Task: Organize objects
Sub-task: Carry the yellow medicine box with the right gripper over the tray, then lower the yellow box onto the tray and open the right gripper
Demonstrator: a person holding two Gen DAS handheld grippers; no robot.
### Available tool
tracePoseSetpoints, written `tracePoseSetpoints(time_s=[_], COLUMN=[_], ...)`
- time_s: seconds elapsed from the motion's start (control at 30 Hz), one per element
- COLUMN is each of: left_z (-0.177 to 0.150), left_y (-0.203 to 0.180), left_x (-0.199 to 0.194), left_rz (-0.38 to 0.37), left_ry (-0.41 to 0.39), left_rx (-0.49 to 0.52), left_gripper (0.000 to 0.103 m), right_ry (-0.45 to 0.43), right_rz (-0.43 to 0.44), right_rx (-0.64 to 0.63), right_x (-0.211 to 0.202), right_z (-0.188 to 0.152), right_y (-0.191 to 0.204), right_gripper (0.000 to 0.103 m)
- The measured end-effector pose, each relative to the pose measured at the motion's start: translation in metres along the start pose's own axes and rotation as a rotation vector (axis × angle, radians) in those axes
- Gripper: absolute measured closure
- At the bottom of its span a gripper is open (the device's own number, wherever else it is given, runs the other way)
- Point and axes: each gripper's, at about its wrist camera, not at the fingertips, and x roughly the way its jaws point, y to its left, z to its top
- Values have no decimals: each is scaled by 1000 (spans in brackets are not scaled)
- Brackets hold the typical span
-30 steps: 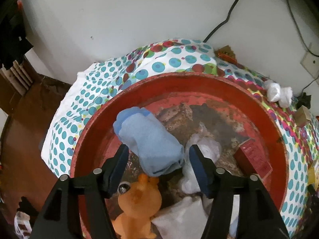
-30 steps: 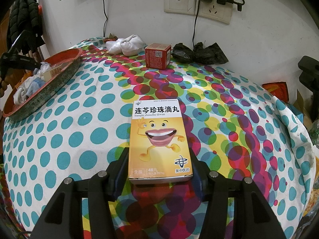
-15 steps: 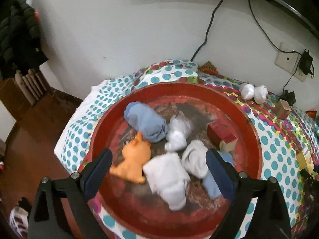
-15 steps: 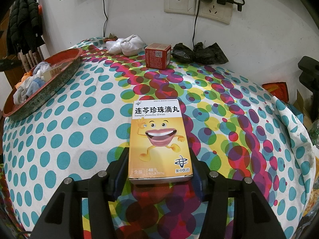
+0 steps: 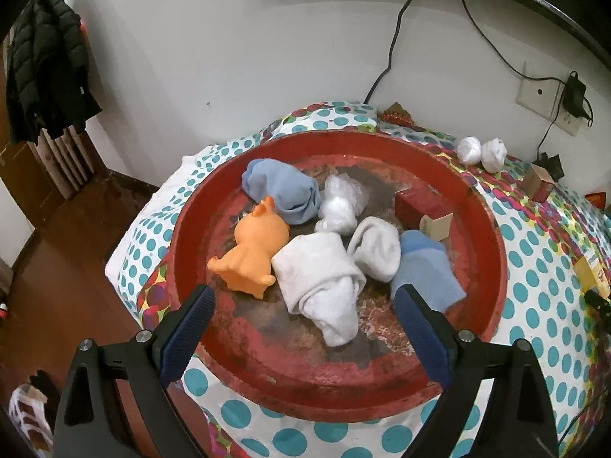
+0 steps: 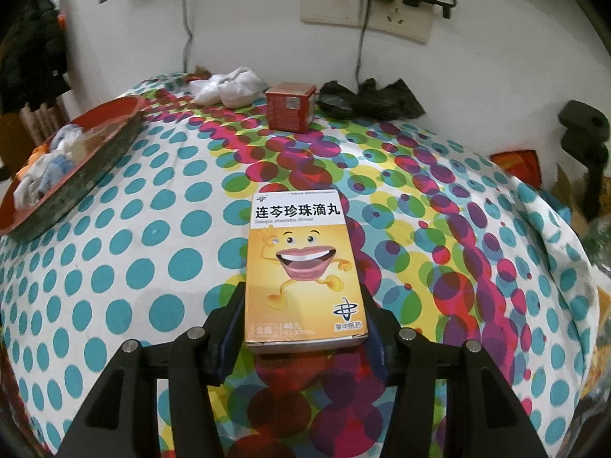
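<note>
A round red tray (image 5: 492, 252) on the dotted cloth holds a blue sock (image 5: 282, 191), an orange toy animal (image 5: 252, 252), white socks (image 5: 320, 282), a second blue sock (image 5: 424, 271), a plastic bag (image 5: 340, 206) and a red box (image 5: 424, 210). My left gripper (image 5: 303, 320) is open and empty, raised above the tray's near rim. My right gripper (image 6: 303, 328) is shut on a yellow medicine box (image 6: 303, 267) lying flat on the table. The tray (image 6: 84, 175) also shows at the left of the right wrist view.
Two white sock balls (image 6: 229, 84), a small red box (image 6: 291, 106) and a black bag (image 6: 370, 99) lie along the wall at the back. Cables and wall sockets (image 6: 366, 11) are above. A coat (image 5: 46, 68) hangs at far left; the table edge drops to the floor.
My left gripper has let go of the blue sock in the tray, opened wide and pulled back and up. The right gripper and the yellow box have not moved.
</note>
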Motion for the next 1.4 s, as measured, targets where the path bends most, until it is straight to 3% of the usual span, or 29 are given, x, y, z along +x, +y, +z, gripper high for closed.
tracePoseSetpoints(time_s=[0.3, 0.43, 0.9, 1.4], left_z=[-3, -4, -2, -2], left_y=[4, 10, 35, 71], left_x=[5, 10, 15, 17], left_rz=[-16, -12, 10, 87], left_ry=[0, 7, 34, 44], left_rx=[6, -10, -65, -118], left_gripper=[8, 8, 8, 6], right_ry=[64, 71, 27, -6], right_rz=[-136, -147, -49, 165], right_rx=[90, 113, 13, -159], right_x=[2, -2, -32, -50], right_z=[6, 5, 34, 75], right_y=[10, 20, 100, 231], right_gripper=[50, 50, 50, 50])
